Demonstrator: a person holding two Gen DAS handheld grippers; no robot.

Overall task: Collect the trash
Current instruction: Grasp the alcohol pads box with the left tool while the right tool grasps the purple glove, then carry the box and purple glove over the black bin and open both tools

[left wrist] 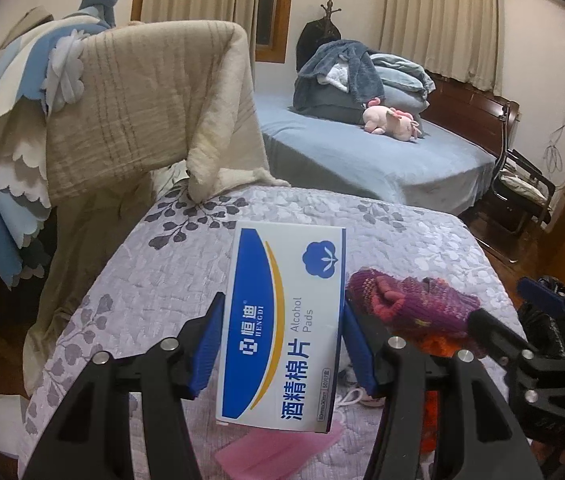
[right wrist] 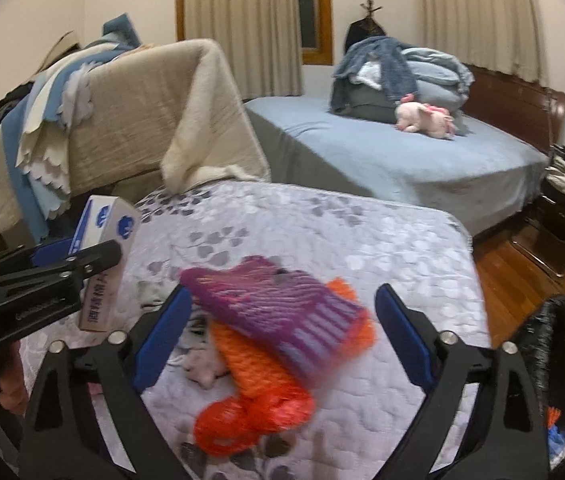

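While our left gripper point(left wrist: 280, 344) is clamping the alcohol pad box point(left wrist: 282, 328) at center frame, our right gripper point(right wrist: 282, 344) is hovering wide over the knitted glove point(right wrist: 278, 312), still uncollected.

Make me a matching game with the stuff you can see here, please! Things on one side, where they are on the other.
Things:
1. alcohol pads box
2. pink plush toy
3. purple knit piece
4. pink flat sheet

Places:
A. on the blue bed
B. on the quilt, below the box
C. clamped in the left gripper
D. between the open jaws of the right gripper

Pairs: 1-C, 2-A, 3-D, 4-B
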